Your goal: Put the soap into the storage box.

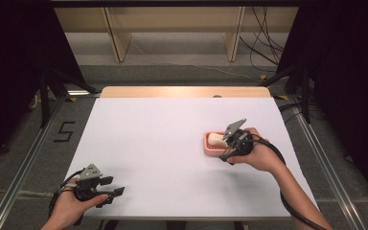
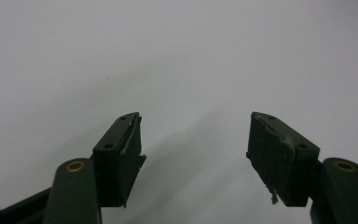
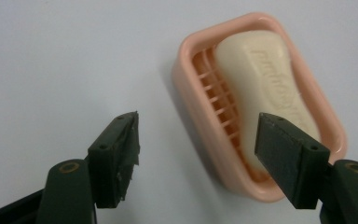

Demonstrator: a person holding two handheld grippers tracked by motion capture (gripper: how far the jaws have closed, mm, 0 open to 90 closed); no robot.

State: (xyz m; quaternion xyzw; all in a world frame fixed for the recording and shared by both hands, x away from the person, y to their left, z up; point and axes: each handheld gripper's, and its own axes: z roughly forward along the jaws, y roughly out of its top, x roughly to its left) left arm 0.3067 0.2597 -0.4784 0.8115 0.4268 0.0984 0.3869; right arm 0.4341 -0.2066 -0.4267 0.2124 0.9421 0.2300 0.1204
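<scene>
Soap (image 3: 261, 88) under tilted right gripper (image 3: 196, 154)

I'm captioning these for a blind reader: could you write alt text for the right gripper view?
A pale bar of soap lies in a pink ridged soap dish on a white table. The right gripper has its two black fingers spread open, one over bare table and one over the dish's near end.

A white tabletop (image 1: 172, 143) with a bare wooden strip (image 1: 182, 92) along its far edge stands on grey carpet (image 1: 76, 124). Black curtains (image 1: 14, 57) flank both sides; pale wooden shelving (image 1: 172, 28) and loose cables (image 1: 263, 43) lie beyond.
</scene>
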